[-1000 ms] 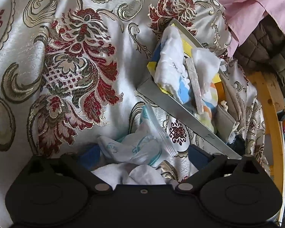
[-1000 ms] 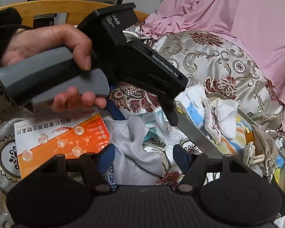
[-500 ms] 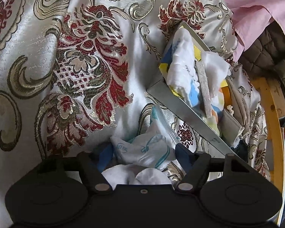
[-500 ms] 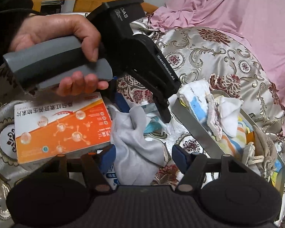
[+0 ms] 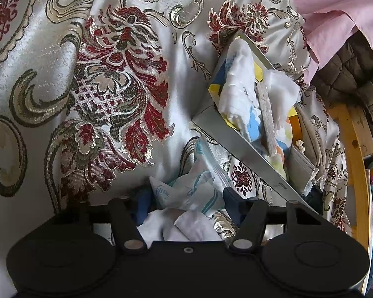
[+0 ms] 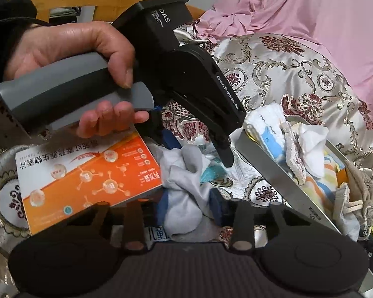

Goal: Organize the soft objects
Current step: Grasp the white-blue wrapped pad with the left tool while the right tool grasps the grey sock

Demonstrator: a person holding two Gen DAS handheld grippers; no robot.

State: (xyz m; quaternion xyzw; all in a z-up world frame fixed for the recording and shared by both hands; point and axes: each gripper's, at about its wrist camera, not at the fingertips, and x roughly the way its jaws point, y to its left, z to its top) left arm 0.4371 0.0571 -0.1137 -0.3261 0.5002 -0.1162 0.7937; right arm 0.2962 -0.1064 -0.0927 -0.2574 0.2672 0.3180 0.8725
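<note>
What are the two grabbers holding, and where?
Both jaws have just been closing. Right gripper pinches the crumpled grey-white cloth at its lower bunched end. Left gripper squeezes the crinkly white-and-teal plastic packet across its middle.

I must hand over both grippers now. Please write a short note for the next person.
Left gripper: jaws just closed on the crinkled white-and-teal plastic packet, lying on the floral bedspread.
Right gripper: jaws just closed on the soft grey cloth beside the orange-and-white cardboard box.
Done: white-and-blue folded towels sit in the grey metal tray.
Left: probably both gripped items go into the tray.
</note>
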